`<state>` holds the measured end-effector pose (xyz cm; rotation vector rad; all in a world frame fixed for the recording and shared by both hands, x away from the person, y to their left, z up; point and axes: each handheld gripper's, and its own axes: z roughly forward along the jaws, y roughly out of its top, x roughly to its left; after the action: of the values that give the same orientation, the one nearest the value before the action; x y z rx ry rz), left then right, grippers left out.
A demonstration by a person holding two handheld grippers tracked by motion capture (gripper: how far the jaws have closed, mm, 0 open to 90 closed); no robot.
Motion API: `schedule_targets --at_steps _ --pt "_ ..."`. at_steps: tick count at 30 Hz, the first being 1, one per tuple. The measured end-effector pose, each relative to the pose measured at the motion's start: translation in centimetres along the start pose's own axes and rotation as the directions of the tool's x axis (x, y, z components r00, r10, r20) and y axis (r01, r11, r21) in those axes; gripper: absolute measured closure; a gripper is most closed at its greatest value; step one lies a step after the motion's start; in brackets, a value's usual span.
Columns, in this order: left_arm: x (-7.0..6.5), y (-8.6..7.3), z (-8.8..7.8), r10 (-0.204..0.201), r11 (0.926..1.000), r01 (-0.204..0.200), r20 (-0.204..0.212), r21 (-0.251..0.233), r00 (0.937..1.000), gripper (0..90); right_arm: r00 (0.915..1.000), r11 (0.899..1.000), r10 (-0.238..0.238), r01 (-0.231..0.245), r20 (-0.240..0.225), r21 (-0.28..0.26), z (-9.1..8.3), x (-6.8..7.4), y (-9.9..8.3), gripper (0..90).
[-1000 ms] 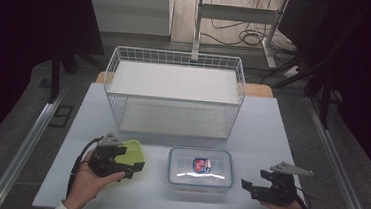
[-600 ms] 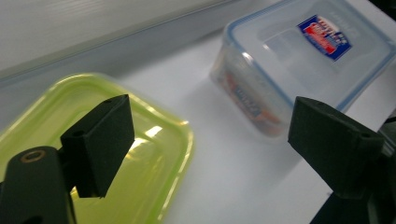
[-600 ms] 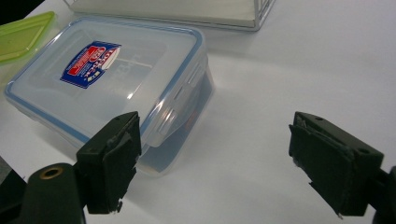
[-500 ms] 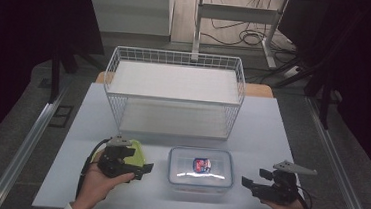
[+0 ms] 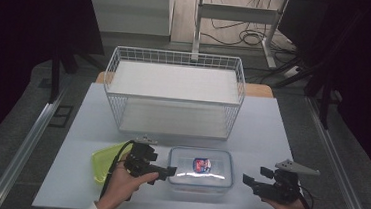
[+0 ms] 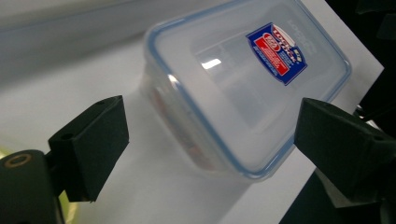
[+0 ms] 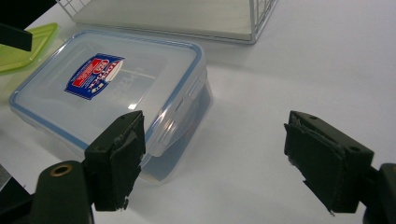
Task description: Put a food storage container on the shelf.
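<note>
A clear plastic box [image 5: 200, 168] with a blue-rimmed lid and a red and blue sticker stands on the white table [image 5: 271, 131] near its front edge. My left gripper [image 5: 164, 167] sits right at the box's left end, pointing at it. In the left gripper view the box [image 6: 243, 84] lies just ahead of my left gripper [image 6: 215, 140]; its jaws have just been opening and no pad touches the box. My right gripper [image 5: 248, 180] rests to the right of the box, apart from it. In the right gripper view that gripper [image 7: 222, 158] is open, with the box [image 7: 107, 93] ahead on the left.
A green lid [image 5: 104, 161] lies flat left of the box, partly under my left hand. A white wire basket [image 5: 174, 91] holding a white board stands at the back middle. The table's front edge runs just below both hands.
My left hand has slid to the right, off the green lid and up to the left end of the box. The right hand has stayed where it was.
</note>
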<state>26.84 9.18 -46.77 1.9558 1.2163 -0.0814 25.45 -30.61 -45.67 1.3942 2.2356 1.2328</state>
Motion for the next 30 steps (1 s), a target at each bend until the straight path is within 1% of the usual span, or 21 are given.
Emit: schedule_targets --at_steps 3,6,7,8,9,10,11,12,16,17,18,19,21,23,24,25,26,27,28,29,30 --pt "0.1 0.2 0.7 -0.028 0.9995 0.028 0.011 0.01 0.9995 9.1 1.0 1.0 0.0 0.0 0.005 0.0 0.0 0.0 0.0 21.2" --pt "0.3 0.3 1.3 -0.063 0.9979 0.062 0.039 0.018 0.9973 9.1 0.9999 1.0 0.0 0.0 0.012 -0.001 0.0 -0.1 -0.1 21.3" --pt "0.4 0.3 1.5 -0.079 0.9967 0.078 0.051 0.022 0.9955 8.7 0.9999 1.0 0.0 0.0 0.016 0.0 -0.1 -0.1 -0.1 21.4" --pt "0.7 0.3 1.9 -0.11 0.9937 0.109 0.071 0.029 0.9914 8.2 0.9999 1.0 -0.001 0.001 0.017 0.002 -0.1 -0.2 -0.1 21.4" --pt "0.7 0.3 1.9 -0.11 0.9937 0.109 0.071 0.029 0.9914 8.1 0.9999 1.0 -0.001 0.001 0.017 0.002 -0.1 -0.2 -0.1 21.4" --pt "0.9 0.3 2.2 -0.132 0.9912 0.13 0.079 0.025 0.9881 8.1 0.9998 1.0 -0.002 0.002 0.02 0.002 -0.1 -0.2 -0.2 21.4" --pt "0.9 0.3 2.2 -0.132 0.9912 0.13 0.079 0.025 0.9881 8.1 0.9998 1.0 -0.002 0.002 0.02 0.002 -0.1 -0.2 -0.2 21.4" --pt "1.2 0.2 2.4 -0.139 0.9898 0.136 0.088 0.042 0.9863 8.1 0.9998 1.0 -0.003 0.003 0.02 0.001 -0.2 -0.2 -0.2 21.4" --pt "1.1 0.1 2.8 -0.139 0.9899 0.135 0.09 0.043 0.9862 8.4 0.9997 1.0 -0.009 0.009 0.022 0.0 -0.2 -0.2 -0.2 21.4" --pt "1.2 0.0 3.0 -0.143 0.9893 0.139 0.104 0.045 0.9842 9.0 0.9996 1.0 -0.01 0.01 0.025 -0.002 -0.3 -0.2 -0.2 21.4" --pt "1.2 0.0 3.0 -0.143 0.9893 0.139 0.104 0.045 0.9842 9.3 0.9996 1.0 -0.01 0.01 0.025 -0.002 -0.3 -0.2 -0.2 21.4" --pt "1.2 -0.1 3.3 -0.154 0.9876 0.149 0.109 0.05 0.9821 9.3 0.9997 1.0 -0.009 0.009 0.024 -0.005 -0.4 -0.2 -0.2 21.4" --pt "1.4 -0.3 3.5 -0.157 0.9868 0.152 0.108 0.057 0.9816 9.7 0.9996 1.0 -0.007 0.007 0.028 -0.015 -0.7 -0.3 -0.1 21.5" --pt "1.6 -0.4 3.8 -0.164 0.9852 0.156 0.126 0.072 0.9784 10.4 0.9995 1.0 -0.006 0.006 0.031 -0.02 -0.9 -0.4 -0.1 21.5" --pt "1.7 -0.5 3.9 -0.169 0.9843 0.16 0.14 0.075 0.9756 10.8 0.9994 1.0 -0.002 0.003 0.035 -0.022 -1.0 -0.5 -0.1 21.5" --pt "1.7 -0.5 3.9 -0.169 0.9843 0.16 0.14 0.075 0.9756 11.3 0.9994 1.0 -0.002 0.003 0.035 -0.022 -1.0 -0.5 -0.1 21.5" --pt "1.8 -0.5 4.0 -0.174 0.9834 0.163 0.155 0.081 0.9726 11.9 0.9993 1.0 -0.002 0.002 0.037 -0.019 -0.9 -0.6 -0.1 21.5" --pt "1.8 -0.5 4.0 -0.174 0.9834 0.163 0.155 0.081 0.9726 12.7 0.9993 1.0 -0.002 0.002 0.037 -0.019 -0.9 -0.6 -0.1 21.5" --pt "1.9 -0.5 4.1 -0.178 0.983 0.167 0.162 0.076 0.9706 14.0 0.9994 1.0 -0.002 0.003 0.036 -0.014 -0.8 -0.6 -0.2 21.6" --pt "1.9 -0.5 4.1 -0.178 0.983 0.167 0.162 0.076 0.9706 15.1 0.9994 1.0 -0.002 0.003 0.036 -0.014 -0.8 -0.6 -0.2 21.6" --pt "1.9 -0.5 4.1 -0.171 0.9842 0.162 0.152 0.071 0.9735 15.8 0.9994 1.0 -0.005 0.005 0.034 -0.015 -0.7 -0.5 -0.1 21.6"
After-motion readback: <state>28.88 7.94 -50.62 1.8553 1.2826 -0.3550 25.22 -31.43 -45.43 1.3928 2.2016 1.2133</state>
